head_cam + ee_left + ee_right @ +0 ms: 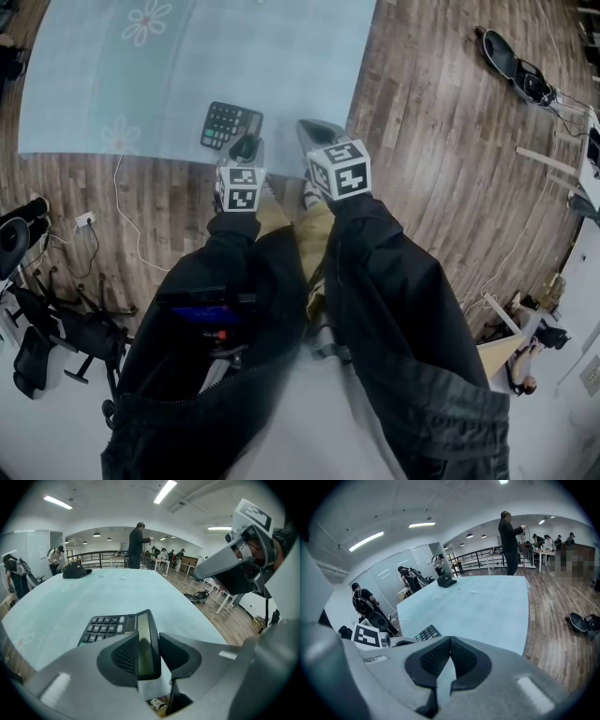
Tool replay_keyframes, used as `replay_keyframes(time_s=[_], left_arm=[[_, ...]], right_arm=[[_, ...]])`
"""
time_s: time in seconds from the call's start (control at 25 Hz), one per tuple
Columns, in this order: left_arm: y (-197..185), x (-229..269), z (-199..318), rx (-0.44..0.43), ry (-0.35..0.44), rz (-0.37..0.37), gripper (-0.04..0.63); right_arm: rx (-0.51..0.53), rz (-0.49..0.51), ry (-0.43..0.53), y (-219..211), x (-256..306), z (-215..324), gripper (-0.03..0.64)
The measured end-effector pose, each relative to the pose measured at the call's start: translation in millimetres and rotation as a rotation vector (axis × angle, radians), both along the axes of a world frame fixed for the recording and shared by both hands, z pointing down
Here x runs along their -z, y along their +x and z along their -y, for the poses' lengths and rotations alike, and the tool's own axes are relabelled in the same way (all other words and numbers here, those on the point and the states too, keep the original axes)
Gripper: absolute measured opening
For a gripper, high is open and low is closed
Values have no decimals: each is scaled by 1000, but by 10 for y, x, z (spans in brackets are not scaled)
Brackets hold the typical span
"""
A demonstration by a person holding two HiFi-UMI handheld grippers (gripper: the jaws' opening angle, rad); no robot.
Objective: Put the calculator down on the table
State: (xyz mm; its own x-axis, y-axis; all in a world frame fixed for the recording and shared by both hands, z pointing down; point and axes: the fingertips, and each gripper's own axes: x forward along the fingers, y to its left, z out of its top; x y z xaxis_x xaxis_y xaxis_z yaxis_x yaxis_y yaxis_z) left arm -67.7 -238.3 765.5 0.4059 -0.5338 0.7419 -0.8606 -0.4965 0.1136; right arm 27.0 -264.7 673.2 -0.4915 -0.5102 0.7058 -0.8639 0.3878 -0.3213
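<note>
We find the left claw point(151, 645) open around the calculator point(110, 626) resting on the bench point(93, 595); right claw point(449, 657) closed, empty.

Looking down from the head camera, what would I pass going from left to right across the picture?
white power strip → calculator → right gripper → black bag

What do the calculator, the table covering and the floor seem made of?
Calculator: likely hard plastic, with a dark matte casing, moulded keys and a smoother display window.
Table covering: pale blue and smooth with a faint flower print; vinyl or cloth, cannot tell which.
Floor: brown planks with visible grain; wood or laminate.
</note>
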Motion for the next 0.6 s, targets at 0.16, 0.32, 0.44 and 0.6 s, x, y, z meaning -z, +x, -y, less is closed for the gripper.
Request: replay_keyframes(time_s=[0.16,0.32,0.44,0.6], left_arm=[[33,60,5,24,-26,-41,130],[143,393,93,28,19,-102,129],[155,774,195,46,85,-142,110],[145,1471,334,85,247,-198,33]], right_arm=[[-4,7,29,83,117,16,0],[-9,33,73,130,327,49,0],[-7,68,127,70,594,91,0],[7,109,230,20,1068,105,0]])
